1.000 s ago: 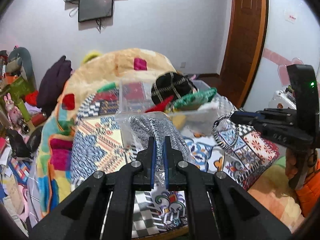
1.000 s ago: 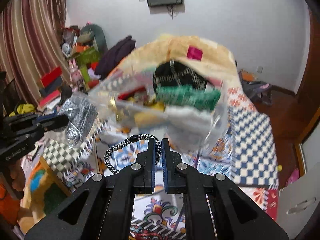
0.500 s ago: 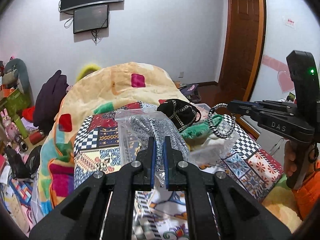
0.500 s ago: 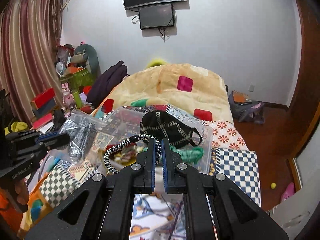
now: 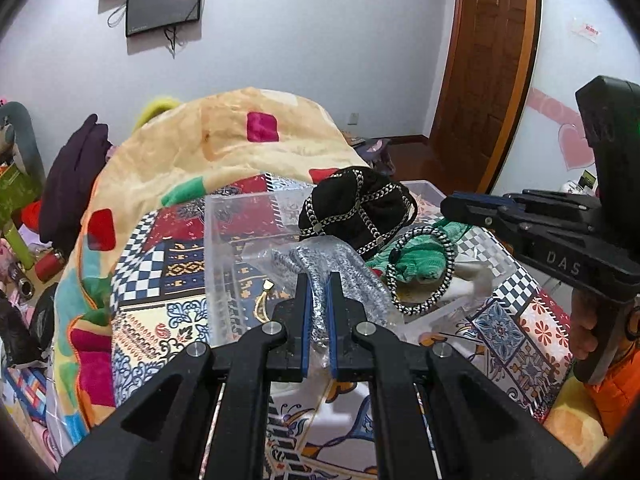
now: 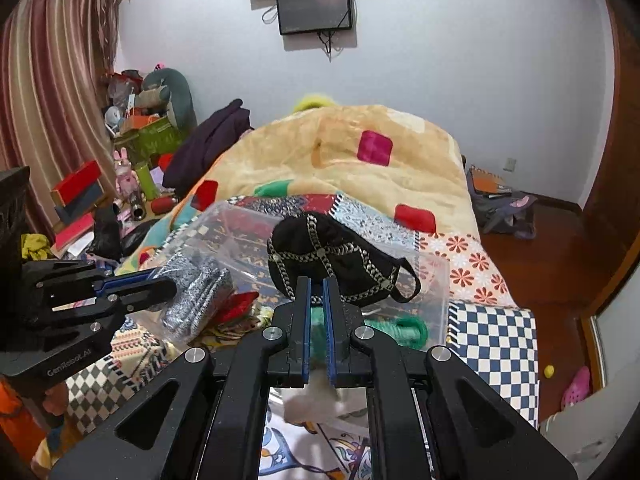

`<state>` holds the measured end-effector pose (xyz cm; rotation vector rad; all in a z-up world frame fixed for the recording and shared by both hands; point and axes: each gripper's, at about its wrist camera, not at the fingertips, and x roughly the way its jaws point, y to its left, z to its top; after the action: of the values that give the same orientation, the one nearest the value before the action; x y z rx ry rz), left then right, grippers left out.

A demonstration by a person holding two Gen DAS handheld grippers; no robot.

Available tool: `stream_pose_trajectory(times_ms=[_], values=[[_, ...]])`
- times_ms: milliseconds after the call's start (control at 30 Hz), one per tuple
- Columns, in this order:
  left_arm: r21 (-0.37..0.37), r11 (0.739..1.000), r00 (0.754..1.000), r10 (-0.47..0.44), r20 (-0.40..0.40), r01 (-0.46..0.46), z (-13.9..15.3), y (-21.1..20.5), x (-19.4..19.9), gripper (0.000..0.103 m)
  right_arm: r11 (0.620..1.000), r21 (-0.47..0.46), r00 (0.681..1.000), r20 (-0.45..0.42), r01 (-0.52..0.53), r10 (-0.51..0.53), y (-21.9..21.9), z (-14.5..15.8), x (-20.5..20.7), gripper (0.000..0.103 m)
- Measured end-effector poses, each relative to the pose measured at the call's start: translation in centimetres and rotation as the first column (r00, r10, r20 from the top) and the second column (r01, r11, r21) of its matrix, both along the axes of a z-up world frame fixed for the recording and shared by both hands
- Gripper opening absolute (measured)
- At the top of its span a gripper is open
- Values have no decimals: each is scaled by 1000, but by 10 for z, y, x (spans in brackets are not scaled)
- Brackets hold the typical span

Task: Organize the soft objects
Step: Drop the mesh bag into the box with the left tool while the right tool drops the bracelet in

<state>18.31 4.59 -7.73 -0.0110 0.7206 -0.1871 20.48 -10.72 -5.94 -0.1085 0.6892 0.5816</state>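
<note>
A clear plastic bin (image 5: 224, 240) stands on the patterned bed. It holds a black cap with silver chain trim (image 5: 352, 208), a green knit piece (image 5: 420, 264) and other soft items. My left gripper (image 5: 318, 284) is shut on a clear bag of grey speckled fabric (image 5: 340, 268), held over the bin; the bag also shows in the right wrist view (image 6: 192, 292). A black-and-white braided ring (image 5: 420, 272) hangs free over the green piece, below my right gripper (image 5: 448, 206). In its own view the right gripper (image 6: 316, 288) stands slightly parted and empty before the cap (image 6: 332, 260).
A cream quilt with coloured squares (image 6: 360, 152) is heaped behind the bin (image 6: 432, 280). Cluttered shelves and toys (image 6: 132, 128) fill the left side. A wooden door (image 5: 484, 72) stands at the right. A checkered cloth (image 6: 496, 336) lies beside the bin.
The braided ring has left my right gripper, whose jaws have parted slightly; it now hangs over the green piece. Both grippers have moved closer over the bin. The left still holds the bag.
</note>
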Motion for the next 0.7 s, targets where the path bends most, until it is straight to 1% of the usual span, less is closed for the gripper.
stream_pose_trajectory(times_ms=[200, 333, 400, 433, 467, 533, 600, 700], values=[[1, 1000, 1000, -7, -18, 7, -8, -3, 7, 7, 1000, -13, 999, -40, -5, 4, 1, -13, 7, 5], [-9, 1000, 999, -2, -38, 2, -9, -1, 8, 15, 1000, -10, 999, -46, -14, 14, 2, -10, 5, 6], [-14, 1000, 999, 4, -37, -4, -6, 0, 6, 20, 1000, -6, 999, -48, -18, 18, 1, -8, 4, 7], [-17, 1000, 999, 8, -31, -9, -4, 1, 3, 24, 1000, -5, 999, -46, -18, 18, 0, -7, 3, 8], [-19, 1000, 1000, 16, -21, -16, 0, 1, -1, 30, 1000, -3, 999, -42, -17, 17, 0, -5, 1, 11], [-15, 1000, 1000, 26, 3, -26, 8, 1, -8, 35, 1000, 7, 1000, -28, -14, 15, -4, 0, -3, 20], [-3, 999, 999, 35, 36, -35, 18, -1, -17, 37, 1000, 21, 1000, -4, -9, 9, -8, 7, -9, 30], [0, 999, 995, 45, 84, -45, 35, -4, -32, 38, 999, 41, 999, 31, -9, 8, -13, 20, -19, 32]])
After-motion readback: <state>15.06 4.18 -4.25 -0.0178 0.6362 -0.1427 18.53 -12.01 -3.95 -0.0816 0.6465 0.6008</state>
